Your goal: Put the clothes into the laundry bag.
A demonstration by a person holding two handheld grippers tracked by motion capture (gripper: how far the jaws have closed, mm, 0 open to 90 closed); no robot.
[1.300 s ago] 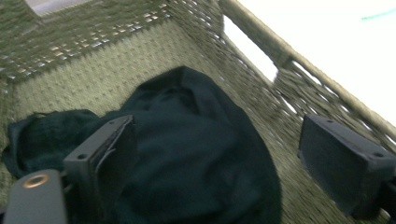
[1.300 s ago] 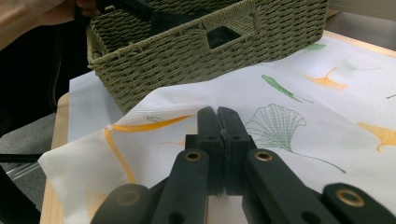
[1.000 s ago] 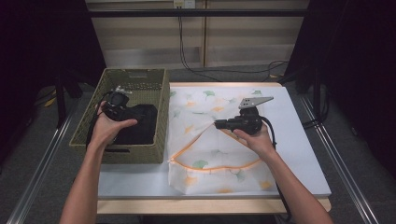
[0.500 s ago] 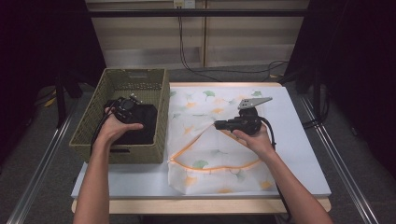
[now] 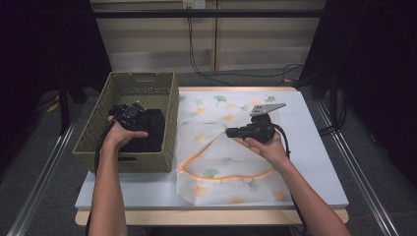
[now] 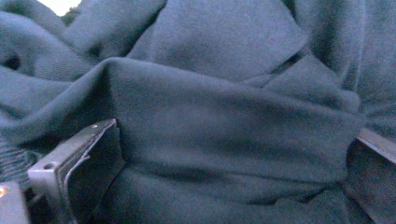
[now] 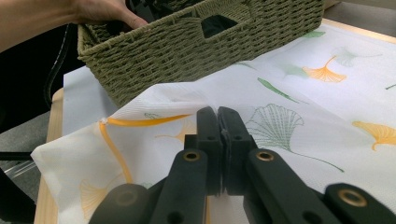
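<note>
Your white table [image 5: 314, 147] (wood-edged along the near side) carries two things. The woven green basket [image 5: 98, 137] sits at its left, touching the white leaf-print mesh bag [image 5: 216, 169] spread beside it.

The right gripper [image 7: 218, 122] is holding its two black jaws pressed together on a raised fold of the white laundry bag [image 7: 299, 130], lifting the fabric by its orange-trimmed opening. The bag, printed with green and orange ginkgo leaves, is lying spread across the surface [image 7: 77, 105]. Beyond it, a woven green basket [image 7: 187, 46] is sitting near the surface's edge, touching the bag's cloth, with dark fabric showing through its handle slot. A hand [image 7: 100, 11] is reaching into the basket.
</note>
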